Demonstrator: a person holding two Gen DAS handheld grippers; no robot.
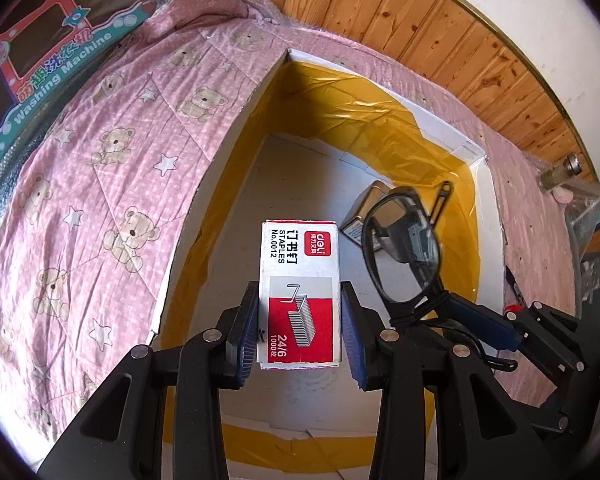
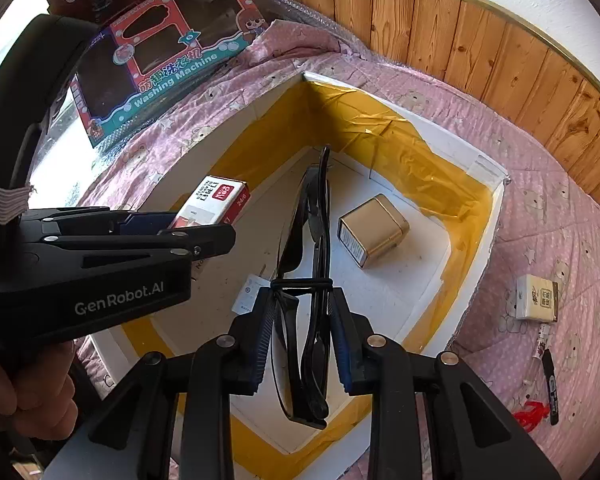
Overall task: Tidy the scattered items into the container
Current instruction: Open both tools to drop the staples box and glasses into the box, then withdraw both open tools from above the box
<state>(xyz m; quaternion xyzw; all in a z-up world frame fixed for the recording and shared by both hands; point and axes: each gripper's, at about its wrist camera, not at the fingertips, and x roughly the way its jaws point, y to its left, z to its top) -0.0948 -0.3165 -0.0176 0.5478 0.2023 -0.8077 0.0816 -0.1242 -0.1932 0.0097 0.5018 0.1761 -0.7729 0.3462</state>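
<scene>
My left gripper [image 1: 299, 286] is shut on a white and red staples box [image 1: 300, 276] and holds it above the inside of the white container [image 1: 204, 196], which is lined with yellow tape. To its right, my right gripper [image 2: 301, 292] is shut on a folded pair of black glasses [image 2: 312, 240], also over the container [image 2: 420, 128]. The right wrist view shows the left gripper [image 2: 180, 224] with the staples box [image 2: 216, 200] at the left. A gold tin [image 2: 372, 232] and a small white card [image 2: 248, 296] lie on the container floor. In the left wrist view the glasses [image 1: 400, 248] partly hide the tin [image 1: 374, 194].
The container sits on a pink bear-print quilt [image 1: 100, 184]. A small white and gold box [image 2: 538, 298], a black marker [image 2: 550, 384] and a red item [image 2: 532, 412] lie on the quilt to its right. A toy washing machine box [image 2: 168, 64] leans at the back left. A wood-panelled wall [image 2: 500, 64] stands behind.
</scene>
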